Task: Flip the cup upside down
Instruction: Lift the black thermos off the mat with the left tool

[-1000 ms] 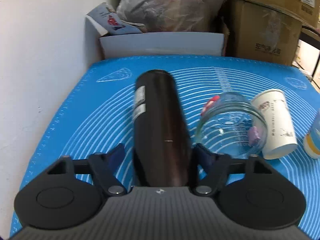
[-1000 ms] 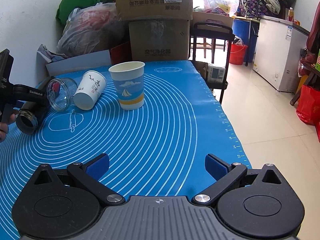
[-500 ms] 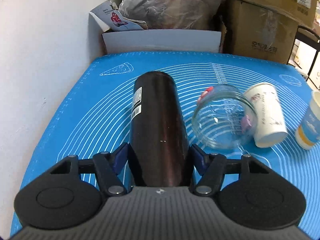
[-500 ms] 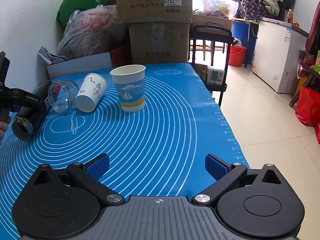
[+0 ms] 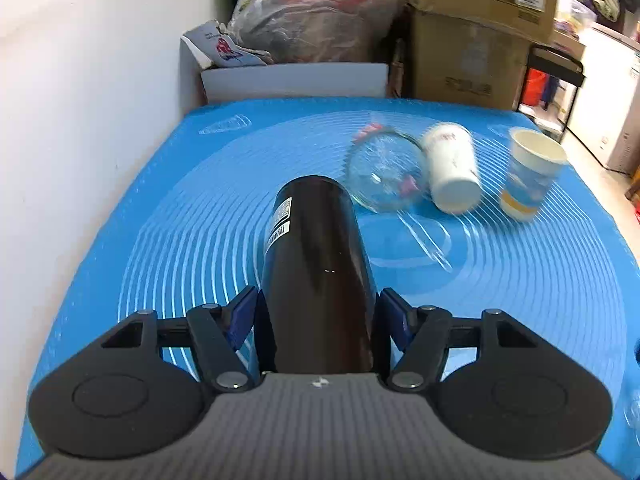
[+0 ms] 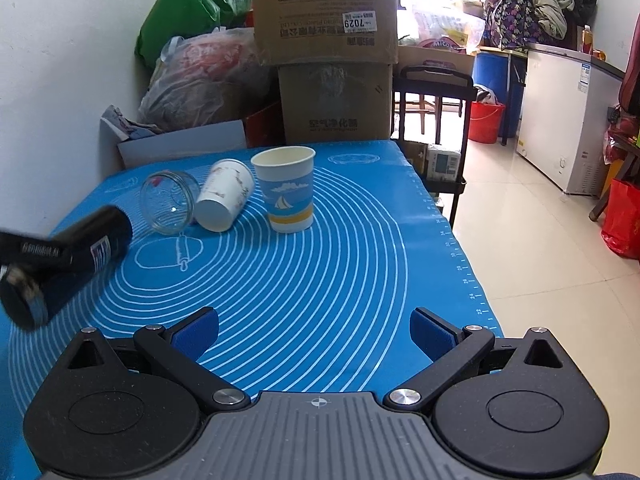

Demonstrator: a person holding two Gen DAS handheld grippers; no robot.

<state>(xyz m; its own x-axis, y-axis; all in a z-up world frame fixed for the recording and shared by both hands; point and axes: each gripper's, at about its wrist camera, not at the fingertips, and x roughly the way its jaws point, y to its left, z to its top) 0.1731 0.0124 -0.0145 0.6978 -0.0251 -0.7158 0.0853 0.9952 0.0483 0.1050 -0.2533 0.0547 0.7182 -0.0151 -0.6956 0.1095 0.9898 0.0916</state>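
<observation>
My left gripper (image 5: 318,312) is shut on a black cylindrical cup (image 5: 316,264) with a white label, held off the blue mat (image 5: 168,208) and pointing away from me. The right wrist view shows the same black cup (image 6: 64,264) tilted in the air at far left, blurred by motion, its open end toward the lower left. My right gripper (image 6: 314,332) is open and empty above the mat's near edge (image 6: 320,280).
A glass jar (image 5: 384,176) and a white paper cup (image 5: 452,168) lie on their sides on the mat. A blue paper cup (image 5: 528,172) stands upright beside them. A wall runs along the left. Boxes and bags (image 6: 324,40) stack behind the table.
My left gripper has closed on the black cup and lifted it up and back from the mat, away from the jar. My right gripper has stayed open and nearly still.
</observation>
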